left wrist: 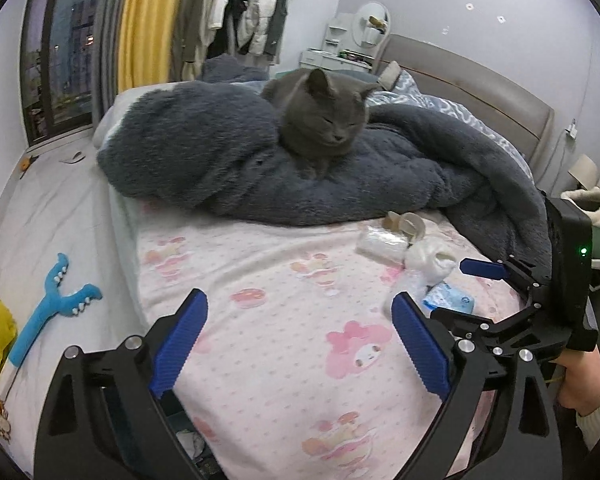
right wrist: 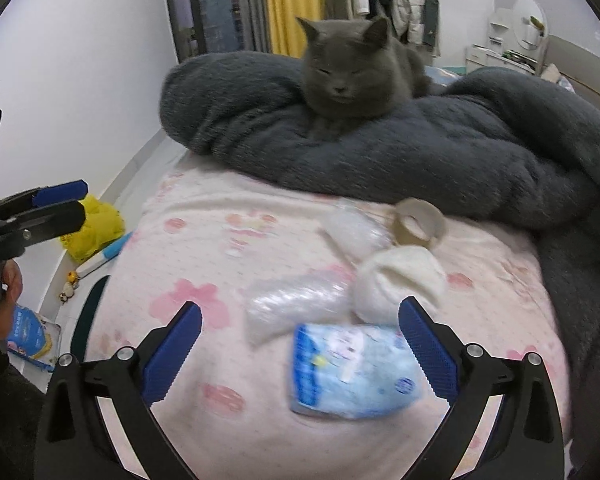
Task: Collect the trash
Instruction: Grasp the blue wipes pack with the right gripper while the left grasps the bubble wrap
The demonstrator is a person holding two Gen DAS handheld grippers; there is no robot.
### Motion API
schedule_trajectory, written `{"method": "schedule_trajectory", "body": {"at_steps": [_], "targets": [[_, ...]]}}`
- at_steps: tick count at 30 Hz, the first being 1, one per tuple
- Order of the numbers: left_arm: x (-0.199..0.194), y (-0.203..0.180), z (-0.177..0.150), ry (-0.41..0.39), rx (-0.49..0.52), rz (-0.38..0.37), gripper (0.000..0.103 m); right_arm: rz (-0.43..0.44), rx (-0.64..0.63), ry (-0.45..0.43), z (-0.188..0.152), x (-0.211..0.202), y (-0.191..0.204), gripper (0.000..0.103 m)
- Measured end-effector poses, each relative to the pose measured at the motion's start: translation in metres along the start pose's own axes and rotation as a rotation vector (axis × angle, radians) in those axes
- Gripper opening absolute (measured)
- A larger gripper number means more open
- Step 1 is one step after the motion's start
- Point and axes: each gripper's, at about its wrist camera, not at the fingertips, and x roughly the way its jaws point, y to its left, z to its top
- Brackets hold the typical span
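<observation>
Pink bedsheet [right wrist: 204, 248]; crumpled blue wrapper [right wrist: 352, 372]

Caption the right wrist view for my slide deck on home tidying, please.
Open right gripper above a blue plastic wrapper on the pink sheet, grey cat watching.

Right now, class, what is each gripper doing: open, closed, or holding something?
Left gripper: open, holding nothing, over the pink sheet.
Right gripper: open, holding nothing, above the blue packet.
</observation>
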Motion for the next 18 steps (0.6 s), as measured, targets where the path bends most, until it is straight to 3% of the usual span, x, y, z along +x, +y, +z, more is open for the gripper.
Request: {"method": "schedule_trajectory", "body": {"at_steps": [7, 18], "targets": [[0.015, -0.018, 0.002, 0.014, 0.02, -0.034, 0.095, -0.047, 0.034, 0.042, -0.013, 0.006, -0.022, 0.1], [0.042, -0.045, 0.001, 0.051, 0.065, -0.074, 0.095, 0.023, 0.101, 0.092, -0.028, 0.022, -0.042, 0.1]]}}
